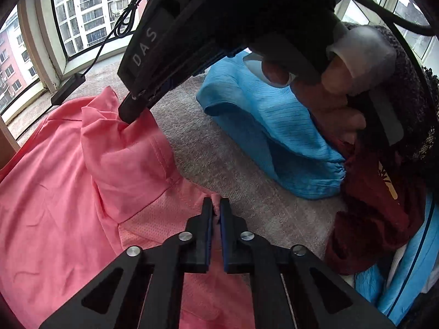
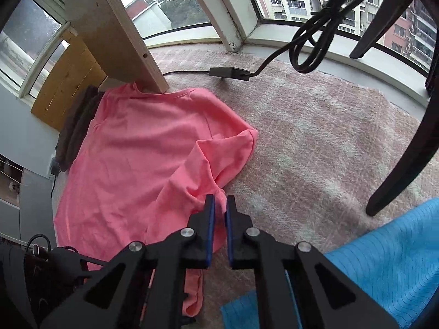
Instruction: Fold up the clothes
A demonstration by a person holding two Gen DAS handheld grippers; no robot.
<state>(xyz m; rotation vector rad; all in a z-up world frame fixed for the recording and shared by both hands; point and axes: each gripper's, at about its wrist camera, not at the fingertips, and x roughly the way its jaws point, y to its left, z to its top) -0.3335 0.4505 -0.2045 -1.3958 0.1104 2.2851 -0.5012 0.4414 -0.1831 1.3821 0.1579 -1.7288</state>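
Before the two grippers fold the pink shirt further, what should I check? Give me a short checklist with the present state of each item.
1. Left gripper pinches the pink shirt: ok, fabric sits between the nearly closed fingers.
2. Right gripper pinches the same shirt: ok, a bunched edge is between its fingers.
3. Rest of the shirt lies flat on the pinkish-grey carpet: not ok, it is wrinkled and a sleeve is doubled over.
4. Black cable with its box stays off the shirt: ok, it lies apart near the window.
5. Blue striped garment stays off the shirt: ok, carpet shows between them.
6. Shirt's far edge is free at the wooden board: cannot tell.
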